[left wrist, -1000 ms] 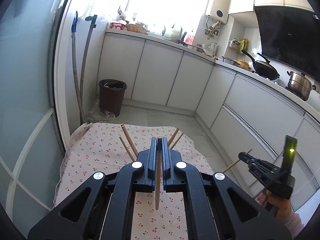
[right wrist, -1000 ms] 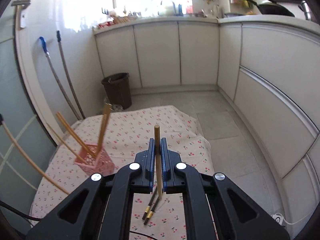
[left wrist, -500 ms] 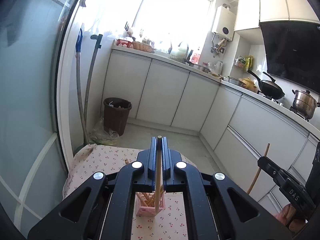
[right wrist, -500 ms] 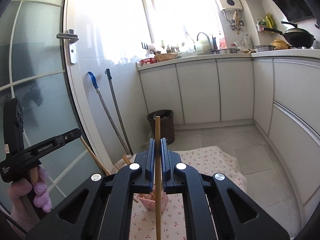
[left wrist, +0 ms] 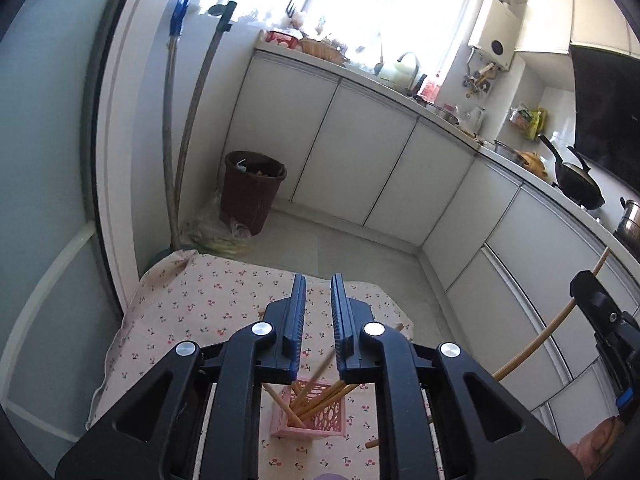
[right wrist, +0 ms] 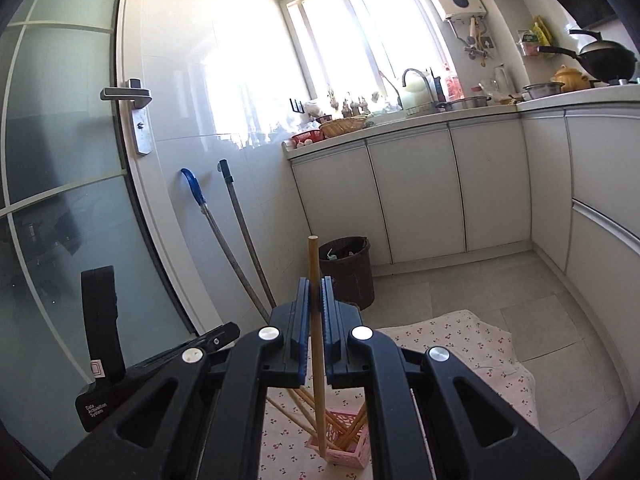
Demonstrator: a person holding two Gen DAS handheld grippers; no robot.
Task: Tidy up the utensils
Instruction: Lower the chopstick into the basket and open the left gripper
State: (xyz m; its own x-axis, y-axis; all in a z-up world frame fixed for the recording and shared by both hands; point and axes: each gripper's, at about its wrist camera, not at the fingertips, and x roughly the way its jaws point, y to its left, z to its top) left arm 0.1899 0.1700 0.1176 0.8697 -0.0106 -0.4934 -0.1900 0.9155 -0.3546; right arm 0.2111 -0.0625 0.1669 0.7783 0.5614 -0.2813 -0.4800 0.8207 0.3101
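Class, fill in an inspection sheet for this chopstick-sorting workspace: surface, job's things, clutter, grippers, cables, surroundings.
Surface: cherry-print cloth covers the table.
Job's things: pink holder stands on the cloth, several chopsticks leaning in it; one loose chopstick lies beside it.
Clutter: nothing seen.
Grippers: left gripper, jaws just opened, nothing clamped; right gripper shut on an upright chopstick whose lower end is at the holder.
Cables: nothing seen.
Surroundings: brown bin, two mop handles, white cabinets, glass door.
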